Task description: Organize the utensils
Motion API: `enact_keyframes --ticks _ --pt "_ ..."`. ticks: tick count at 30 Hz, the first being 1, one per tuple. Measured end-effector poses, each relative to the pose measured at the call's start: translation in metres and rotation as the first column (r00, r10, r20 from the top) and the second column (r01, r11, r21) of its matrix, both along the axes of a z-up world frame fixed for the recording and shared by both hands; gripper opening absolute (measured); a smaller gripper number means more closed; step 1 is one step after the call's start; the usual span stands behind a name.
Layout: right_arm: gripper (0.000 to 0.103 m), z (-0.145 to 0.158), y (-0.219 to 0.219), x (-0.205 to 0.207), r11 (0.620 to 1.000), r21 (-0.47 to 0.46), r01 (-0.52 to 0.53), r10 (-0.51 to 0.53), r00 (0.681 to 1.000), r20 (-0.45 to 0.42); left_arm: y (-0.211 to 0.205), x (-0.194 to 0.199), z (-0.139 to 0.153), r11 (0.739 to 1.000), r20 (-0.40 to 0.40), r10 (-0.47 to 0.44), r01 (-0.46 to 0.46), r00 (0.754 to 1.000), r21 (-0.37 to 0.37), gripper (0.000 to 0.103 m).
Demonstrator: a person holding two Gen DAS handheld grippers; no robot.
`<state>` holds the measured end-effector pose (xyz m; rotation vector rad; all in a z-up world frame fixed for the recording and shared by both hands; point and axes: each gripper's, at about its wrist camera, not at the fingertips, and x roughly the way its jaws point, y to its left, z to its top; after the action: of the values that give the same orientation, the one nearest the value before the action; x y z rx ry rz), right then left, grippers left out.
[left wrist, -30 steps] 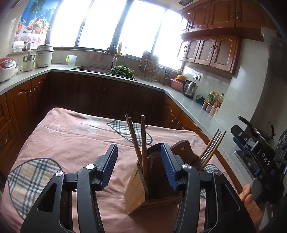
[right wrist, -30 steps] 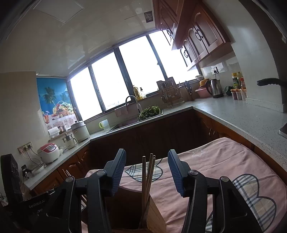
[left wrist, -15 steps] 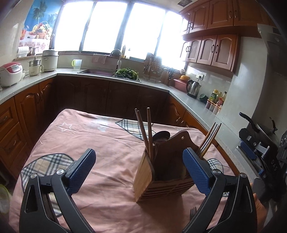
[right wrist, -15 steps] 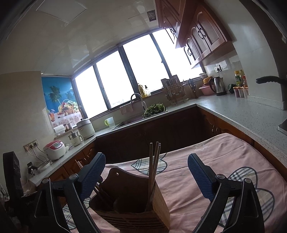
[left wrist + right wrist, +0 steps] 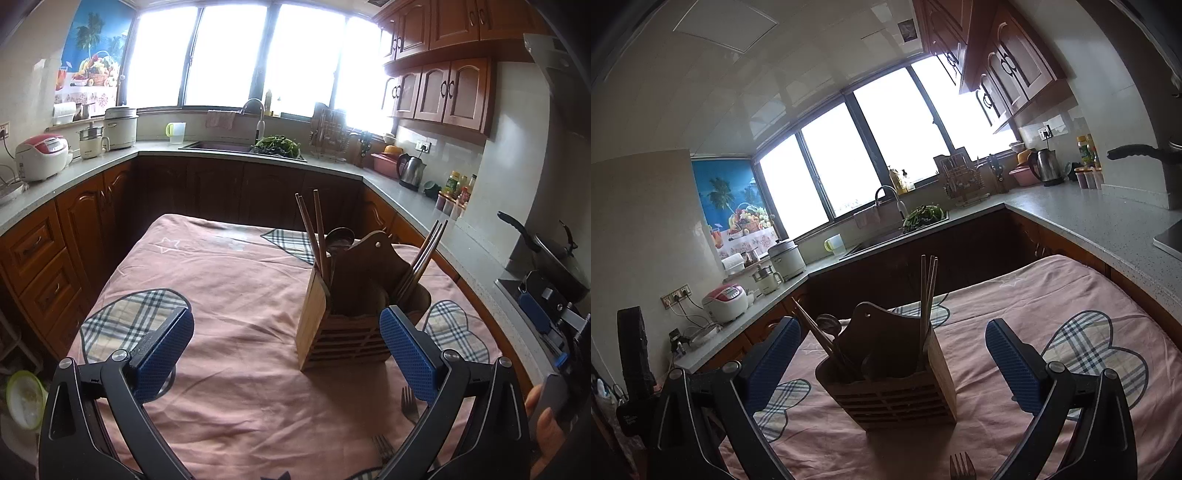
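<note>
Wooden utensil holder [image 5: 341, 314] stands upright on the pink-clothed worktop [image 5: 229, 295], chopsticks [image 5: 314, 229] already sorted into its end slots. Both grippers just spread wide, nothing between: left gripper [image 5: 286, 354] and right gripper [image 5: 892, 363] released, near the holder's front. Forks [image 5: 408, 400] lie loose just before the holder, prob. next. Left view shows two forks; right view only one.
</note>
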<state>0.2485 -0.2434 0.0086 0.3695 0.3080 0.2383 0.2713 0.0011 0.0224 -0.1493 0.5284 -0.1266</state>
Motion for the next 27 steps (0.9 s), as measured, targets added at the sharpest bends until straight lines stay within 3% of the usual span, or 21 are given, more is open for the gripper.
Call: enact_keyframes --ticks 15,27 --pt "0.102 -0.011 0.004 -0.079 0.998 0.032 -0.053 0.053 0.998 -0.029 -0.001 -0.085 -0.004 0.996 0.023 0.043 -0.045 0.999 0.075 0.103" --pt "0.103 -0.032 0.018 -0.129 0.995 -0.056 -0.078 0.075 0.995 -0.067 -0.004 -0.142 -0.023 0.981 0.028 0.084 -0.087 0.996 0.176 0.103"
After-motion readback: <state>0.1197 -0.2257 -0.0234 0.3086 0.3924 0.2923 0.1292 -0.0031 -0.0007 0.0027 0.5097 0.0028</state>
